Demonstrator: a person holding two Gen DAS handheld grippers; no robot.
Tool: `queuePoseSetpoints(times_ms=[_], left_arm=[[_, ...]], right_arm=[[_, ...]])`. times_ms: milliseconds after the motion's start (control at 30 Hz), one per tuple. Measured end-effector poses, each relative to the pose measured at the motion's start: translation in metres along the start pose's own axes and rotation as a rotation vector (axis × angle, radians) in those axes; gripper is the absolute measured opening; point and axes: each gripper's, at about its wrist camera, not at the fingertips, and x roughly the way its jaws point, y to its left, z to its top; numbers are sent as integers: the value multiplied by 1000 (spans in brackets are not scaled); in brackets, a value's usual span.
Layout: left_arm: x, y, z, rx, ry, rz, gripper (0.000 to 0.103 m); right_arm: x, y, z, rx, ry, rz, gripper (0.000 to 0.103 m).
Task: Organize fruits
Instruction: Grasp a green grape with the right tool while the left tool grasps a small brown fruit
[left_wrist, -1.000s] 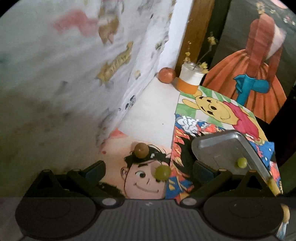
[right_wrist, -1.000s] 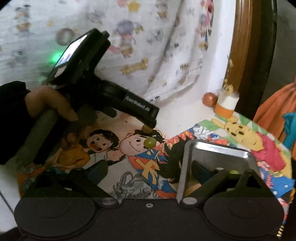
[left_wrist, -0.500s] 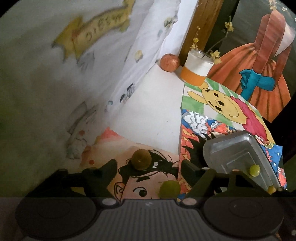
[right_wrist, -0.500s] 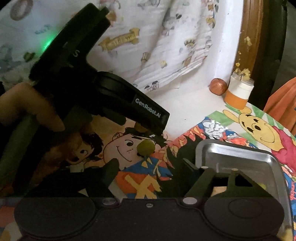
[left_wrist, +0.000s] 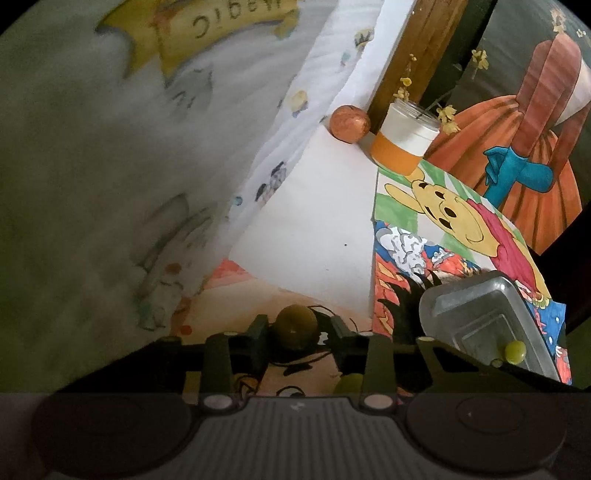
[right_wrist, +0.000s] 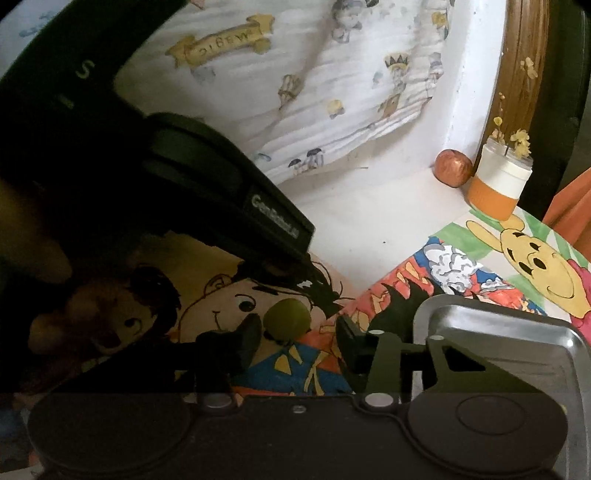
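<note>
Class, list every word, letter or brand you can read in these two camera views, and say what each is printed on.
"Magic", upside down: on the yellow scroll banner printed on the white cartoon cloth; it shows in the left wrist view too.
"S": pale letter on the black body of the left handheld tool.
White brand print on that tool's black arm: too blurred to read.
The coloured cartoon drawings: no readable words.

Tabletop (left_wrist: 314, 221) white, partly covered by cartoon drawings: yellow bear sheet (left_wrist: 454, 218), smiling boy's face (right_wrist: 229, 306). White-and-orange jar (left_wrist: 404, 138) with yellow sprigs in far corner; reddish-brown ball (left_wrist: 349, 123), possibly an ornament, just beside it. Printed cloth (right_wrist: 332, 92) behind.
</note>
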Motion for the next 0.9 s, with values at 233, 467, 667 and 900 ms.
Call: queuePoseSetpoints(times_ms=[233, 467, 667, 900], left_arm=[[-2, 3, -2, -15, -10, -5, 28], [-6, 3, -6, -13, -30, 0, 27], [-13, 1, -13, -20, -37, 4, 27], [-26, -7, -20, -14, -46, 2, 27]], right_arm=[[1, 7, 0, -23, -20, 0, 31], [-4, 8, 0, -18, -22, 5, 29], [-20, 7, -6, -6, -21, 11, 29], [-47, 5, -15, 8, -22, -1, 29]])
